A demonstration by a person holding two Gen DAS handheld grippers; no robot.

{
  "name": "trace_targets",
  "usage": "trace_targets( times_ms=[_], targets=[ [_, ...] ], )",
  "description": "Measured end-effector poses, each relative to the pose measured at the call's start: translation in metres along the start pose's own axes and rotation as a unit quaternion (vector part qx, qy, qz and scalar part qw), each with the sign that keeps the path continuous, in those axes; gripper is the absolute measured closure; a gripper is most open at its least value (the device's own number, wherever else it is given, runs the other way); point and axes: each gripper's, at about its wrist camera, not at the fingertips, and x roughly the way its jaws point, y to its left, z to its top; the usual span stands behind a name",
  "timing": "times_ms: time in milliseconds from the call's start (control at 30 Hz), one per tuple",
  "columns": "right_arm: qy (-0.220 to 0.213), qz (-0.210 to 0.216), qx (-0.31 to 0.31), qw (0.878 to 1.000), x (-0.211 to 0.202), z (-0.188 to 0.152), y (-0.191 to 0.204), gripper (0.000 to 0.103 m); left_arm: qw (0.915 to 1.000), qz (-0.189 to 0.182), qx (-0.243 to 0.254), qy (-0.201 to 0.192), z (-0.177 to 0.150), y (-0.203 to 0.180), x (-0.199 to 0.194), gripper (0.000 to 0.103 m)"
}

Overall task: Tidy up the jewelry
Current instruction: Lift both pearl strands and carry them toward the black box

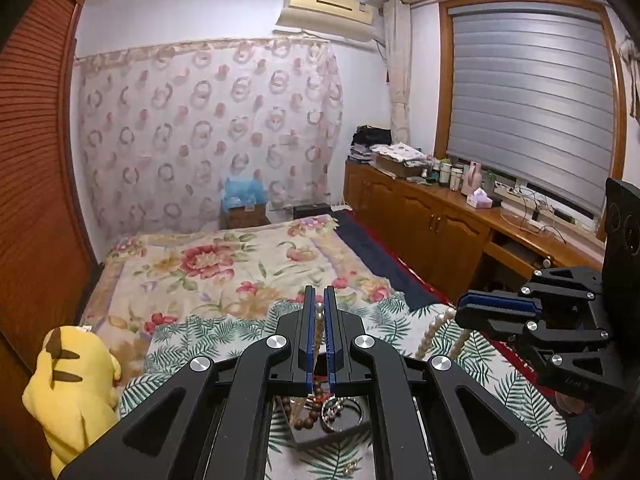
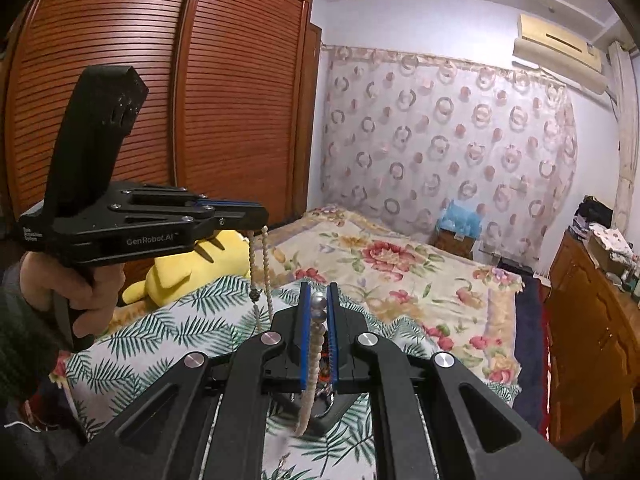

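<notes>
My left gripper [image 1: 319, 300] is shut on a pearl necklace [image 1: 319, 320]; the strand hangs between the blue pads. Below it a black tray [image 1: 352, 428] on the fern-print cloth holds a brown bead bracelet [image 1: 308, 420] and a silver ring piece [image 1: 334, 412]. My right gripper [image 2: 319, 296] is shut on the same necklace [image 2: 314, 360], with two grey pearls at its tips. In the left wrist view the right gripper [image 1: 460, 308] is at the right with pearl strands [image 1: 432, 336] hanging from it. In the right wrist view the left gripper [image 2: 260, 216] is at the left with strands [image 2: 266, 276] dangling.
A fern-print cloth [image 1: 400, 320] covers the near end of a bed with a floral blanket [image 1: 224, 264]. A yellow plush toy [image 1: 76, 384] lies at the left. A wooden wardrobe [image 2: 160, 100] stands at the left, a wooden counter [image 1: 460, 216] with clutter at the right.
</notes>
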Motion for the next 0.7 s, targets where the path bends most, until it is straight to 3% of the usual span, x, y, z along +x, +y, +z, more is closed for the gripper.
trace_targets(
  times_ms=[367, 700],
  targets=[
    [-0.005, -0.005, -0.005, 1.0, 0.019, 0.023, -0.022, 0.094, 0.9998, -0.008, -0.004, 0.016, 0.006, 0.009, 0.032, 0.099],
    [0.045, 0.002, 0.014, 0.999, 0.079, 0.0, -0.041, 0.094, 0.9977, -0.018, -0.021, 0.062, -0.025, 0.018, 0.074, 0.099]
  ],
)
